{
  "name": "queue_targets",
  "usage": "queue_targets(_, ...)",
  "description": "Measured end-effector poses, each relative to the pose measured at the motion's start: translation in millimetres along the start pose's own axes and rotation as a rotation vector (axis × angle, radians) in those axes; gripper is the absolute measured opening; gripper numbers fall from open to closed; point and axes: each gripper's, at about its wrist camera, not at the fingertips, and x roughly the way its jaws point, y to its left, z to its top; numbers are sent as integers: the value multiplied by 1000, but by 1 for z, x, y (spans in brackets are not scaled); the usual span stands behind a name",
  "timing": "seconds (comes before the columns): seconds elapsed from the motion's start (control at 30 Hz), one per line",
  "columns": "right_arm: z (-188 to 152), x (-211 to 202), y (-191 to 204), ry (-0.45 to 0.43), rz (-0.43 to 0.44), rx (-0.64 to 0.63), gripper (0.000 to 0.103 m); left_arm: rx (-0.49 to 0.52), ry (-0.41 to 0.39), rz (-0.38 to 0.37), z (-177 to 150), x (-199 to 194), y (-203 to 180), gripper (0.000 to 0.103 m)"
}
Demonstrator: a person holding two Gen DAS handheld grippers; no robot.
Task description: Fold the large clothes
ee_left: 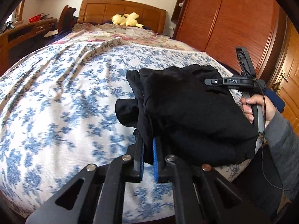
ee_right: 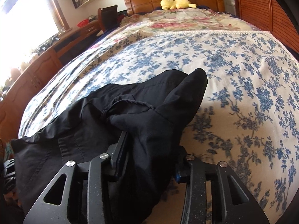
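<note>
Both tongs have hold of the black garment [ee_left: 186, 115] over the near end of the bed [ee_left: 56, 93], above its blue-flowered cover. The left gripper [ee_left: 148, 158] is pinched nearly shut on a bunched edge; the right gripper [ee_right: 149, 145] stands narrower than wide, with cloth bundled thickly between its fingers. The garment looks lifted and still crumpled, so this seems the pick-up before folding. Next it likely needs spreading flat, hands drawn apart, without dropping either edge.

The garment [ee_left: 186, 112] is plain black. The bedspread [ee_left: 65, 93] is white with blue flowers. The plush toy [ee_left: 127, 19] is yellow
</note>
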Motion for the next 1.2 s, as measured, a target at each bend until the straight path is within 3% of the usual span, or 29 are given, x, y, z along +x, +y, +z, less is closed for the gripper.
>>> queue_targets(0.17,5,7,38,-27,19,-31,24,-18,-51,23,3,-27,31,5)
queue_targets(0.37,30,31,111,-20,51,-134,19,-53,-110,104,5,-64,77,4)
queue_targets(0.83,86,105,290,22,174,-320,18,-120,-204,347,2,-153,185,4)
queue_targets(1.2,120,179,433,63,265,-471,18,-223,-220,546,-13,-199,282,4)
